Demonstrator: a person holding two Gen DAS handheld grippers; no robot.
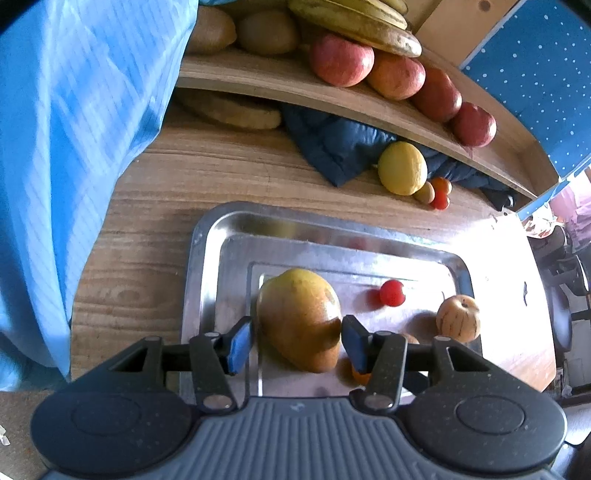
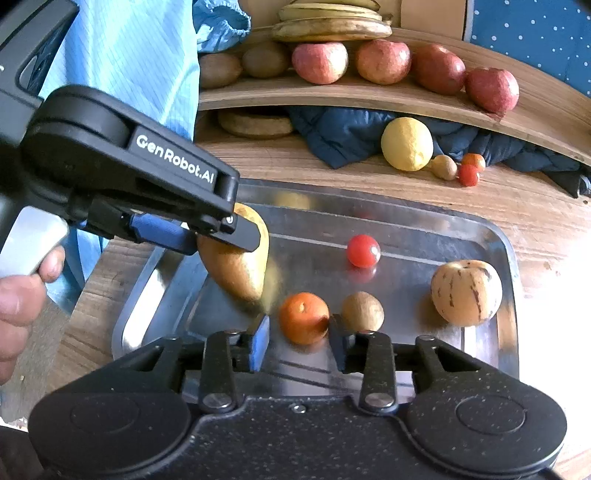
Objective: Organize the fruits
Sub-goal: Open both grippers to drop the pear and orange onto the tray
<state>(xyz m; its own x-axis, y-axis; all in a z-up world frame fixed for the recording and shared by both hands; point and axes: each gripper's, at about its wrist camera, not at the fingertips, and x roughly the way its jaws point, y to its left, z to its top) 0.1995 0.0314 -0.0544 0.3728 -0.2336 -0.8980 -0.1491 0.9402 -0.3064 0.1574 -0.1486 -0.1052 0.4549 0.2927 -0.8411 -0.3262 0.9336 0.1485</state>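
A steel tray (image 1: 207,258) (image 2: 495,236) lies on the wooden table. On it are a mango (image 1: 299,317) (image 2: 240,266), a cherry tomato (image 1: 391,292) (image 2: 364,251), a striped melon (image 1: 458,318) (image 2: 466,292), an orange (image 2: 303,317) and a kiwi (image 2: 362,311). My left gripper (image 1: 295,341) (image 2: 192,236) has its jaws around the mango, the right pad touching it and a small gap at the left pad. My right gripper (image 2: 299,341) is open around the orange, low over the tray.
A wooden shelf (image 2: 369,96) at the back holds bananas (image 2: 332,27), several apples (image 2: 319,61) and kiwis (image 2: 266,59). On the table below lie a lemon (image 2: 406,144), small fruits (image 2: 469,173), blue cloth (image 2: 340,133) and flat bread (image 2: 255,123). A blue sleeve (image 1: 74,129) hangs left.
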